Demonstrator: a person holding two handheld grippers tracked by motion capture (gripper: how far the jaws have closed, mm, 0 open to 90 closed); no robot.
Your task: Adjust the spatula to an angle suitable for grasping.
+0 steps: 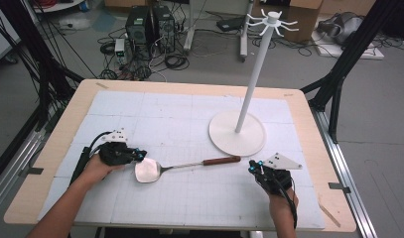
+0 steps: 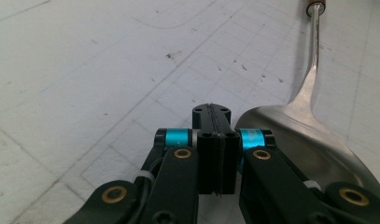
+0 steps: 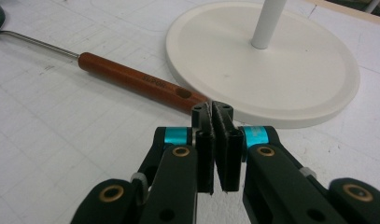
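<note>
One metal spatula [image 1: 182,166] with a brown wooden handle lies flat on the white gridded mat [image 1: 189,129], toward the near edge of the tabletop [image 1: 308,124], its shiny blade pointing to the left edge and its handle running right. The handle's end, which has a hole through it, stops just beside the round base of a white hook stand [image 1: 237,131], whose pole rises tilted toward the far right corner. The left gripper [image 1: 141,155] sits just beside the blade on its left side; in the left gripper view its jaws are pressed together with nothing between them, and the blade shows at their right. The right gripper [image 1: 253,167] rests near the near right corner, its tips close to the handle's end; its jaws are clenched too, holding nothing. A hand [image 1: 98,168] holds each tool.
</note>
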